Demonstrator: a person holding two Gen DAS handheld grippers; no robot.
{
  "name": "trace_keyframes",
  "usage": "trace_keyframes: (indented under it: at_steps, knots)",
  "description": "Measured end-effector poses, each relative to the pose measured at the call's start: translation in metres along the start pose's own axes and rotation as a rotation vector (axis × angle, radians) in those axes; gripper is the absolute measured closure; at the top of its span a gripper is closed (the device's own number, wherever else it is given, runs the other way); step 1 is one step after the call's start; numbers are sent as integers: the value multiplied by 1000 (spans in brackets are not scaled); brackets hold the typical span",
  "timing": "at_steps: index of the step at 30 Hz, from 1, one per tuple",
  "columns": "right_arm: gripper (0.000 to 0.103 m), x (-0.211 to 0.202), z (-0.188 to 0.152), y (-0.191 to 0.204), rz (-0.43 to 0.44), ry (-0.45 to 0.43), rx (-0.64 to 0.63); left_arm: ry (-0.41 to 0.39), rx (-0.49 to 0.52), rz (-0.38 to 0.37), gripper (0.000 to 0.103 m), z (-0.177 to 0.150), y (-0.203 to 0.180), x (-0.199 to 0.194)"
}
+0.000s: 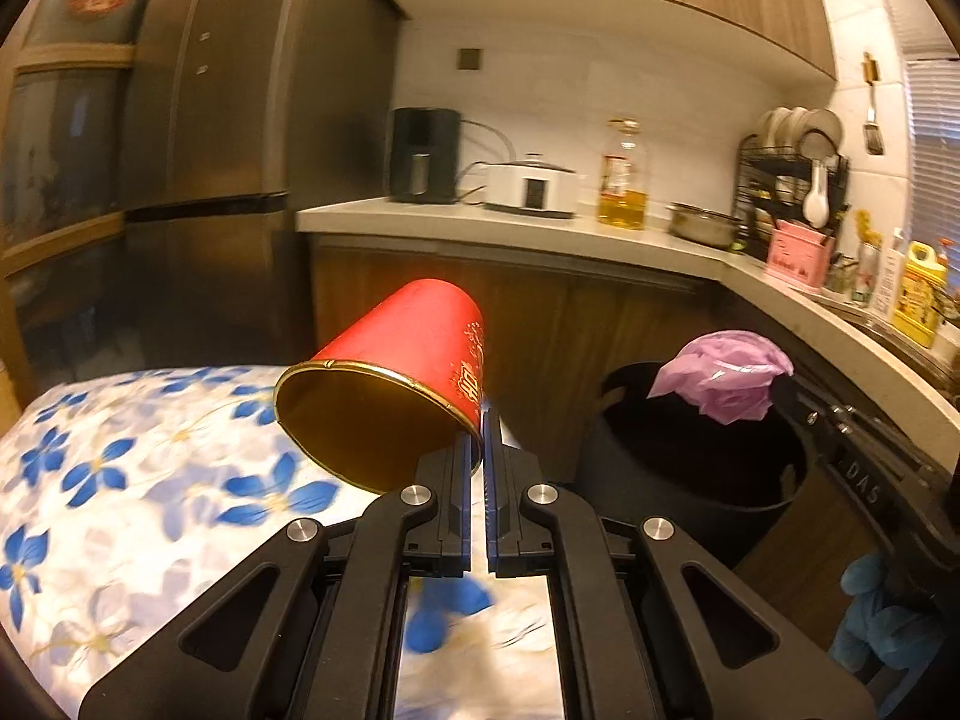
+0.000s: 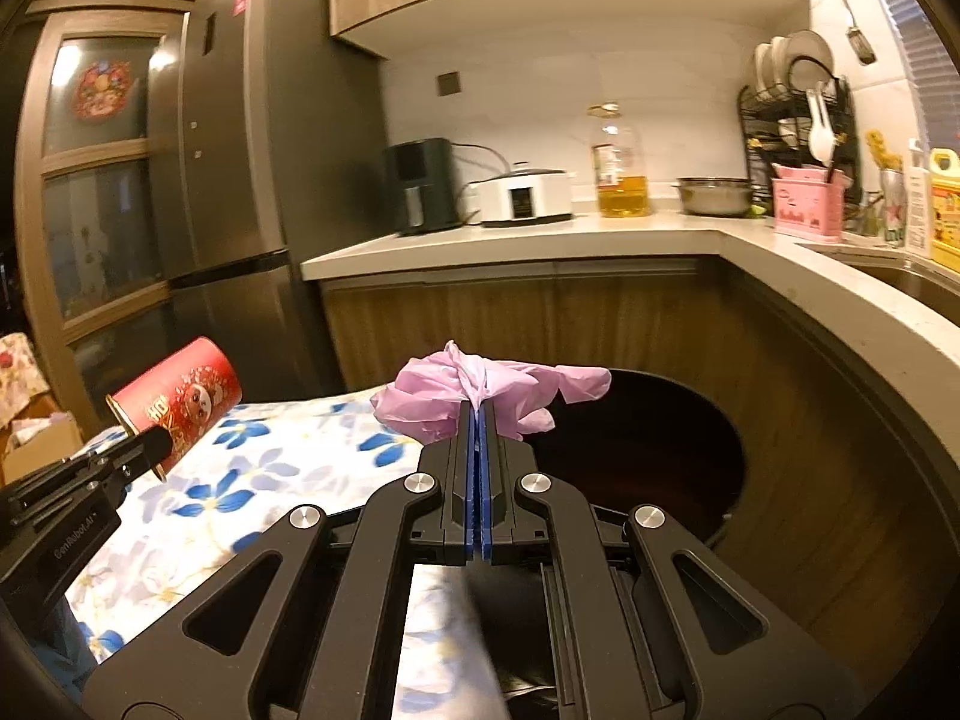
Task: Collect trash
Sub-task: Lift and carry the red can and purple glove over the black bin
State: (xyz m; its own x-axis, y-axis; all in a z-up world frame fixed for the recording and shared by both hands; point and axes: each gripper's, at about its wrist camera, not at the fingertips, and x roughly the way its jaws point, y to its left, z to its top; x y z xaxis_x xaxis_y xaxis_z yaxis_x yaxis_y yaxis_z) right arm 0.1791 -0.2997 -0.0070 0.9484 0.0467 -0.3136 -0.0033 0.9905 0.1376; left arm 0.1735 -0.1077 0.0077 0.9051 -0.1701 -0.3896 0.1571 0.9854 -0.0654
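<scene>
A: Item one, black bin (image 2: 690, 450): its mouth stood open, nothing across it.

B: Obstructions?

A: The floral-covered table (image 1: 120, 480) bordered it on the left; the curved counter (image 2: 840, 324) and wooden cabinet fronts (image 2: 540, 318) closed the back and right.

B: Above the table?

A: Clear air.

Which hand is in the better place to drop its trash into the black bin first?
Right, probably. The pink bag in its jaws already hangs at the black bin opening, while the left's red cup is over the floral cloth.
</scene>
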Motion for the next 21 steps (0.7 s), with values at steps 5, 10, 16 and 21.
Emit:
trace_keyframes:
  at_steps: [5,10,16,21]
  knots:
    - [102,-2,-1,-26,-49,-1,14,-5,34,-77,100,7,-34,16]
    - [102,-1,-2,-46,-78,3,34,-14,80,-145,100,7,-66,25]
    - [102,0,-4,-62,-97,7,44,7,96,-205,100,7,-89,45]
    - [102,7,-3,-70,-101,15,45,18,110,-235,100,3,-102,56]
